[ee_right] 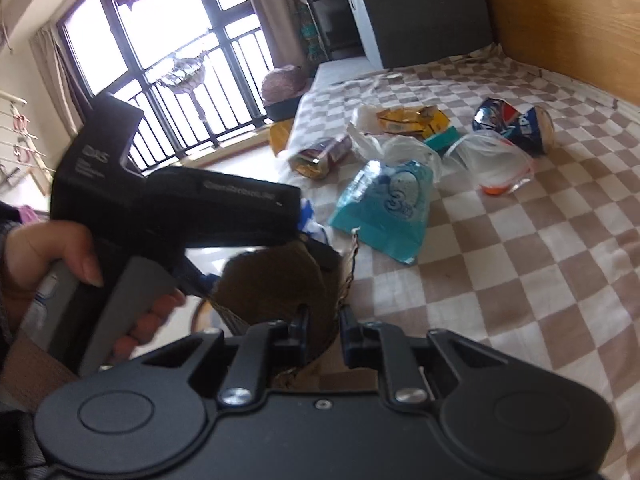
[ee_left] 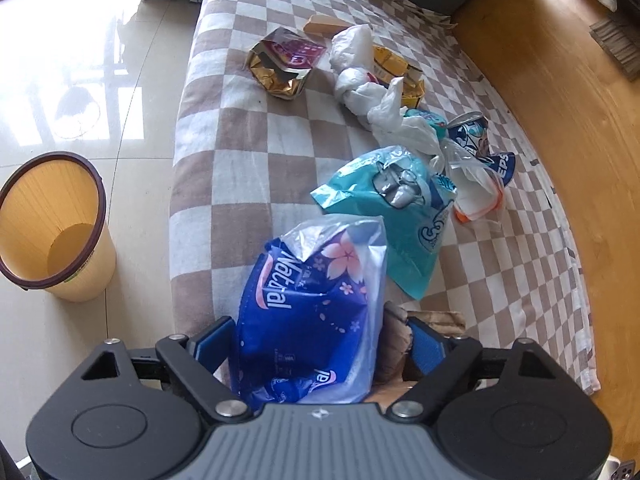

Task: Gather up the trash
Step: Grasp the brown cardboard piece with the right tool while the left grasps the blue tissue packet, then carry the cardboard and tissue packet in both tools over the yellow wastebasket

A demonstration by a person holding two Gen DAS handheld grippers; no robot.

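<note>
Checkered bed (ee_left: pixel 256 152): left gripper (ee_left: pixel 316 344) clamps blue wrapper (ee_left: pixel 312 304); bin (ee_left: pixel 52 220) lies left; right gripper (ee_right: pixel 324 330) pinches brown bag (ee_right: pixel 276 280).

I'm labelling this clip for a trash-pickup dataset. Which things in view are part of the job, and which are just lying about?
Part of the job:
blue tissue wrapper, between the left gripper's fingers
brown bag, in the right gripper
teal pouch
white plastic bag
crushed Pepsi can
gold wrapper
yellow bin

Lying about:
checkered sheet
grey box
</note>
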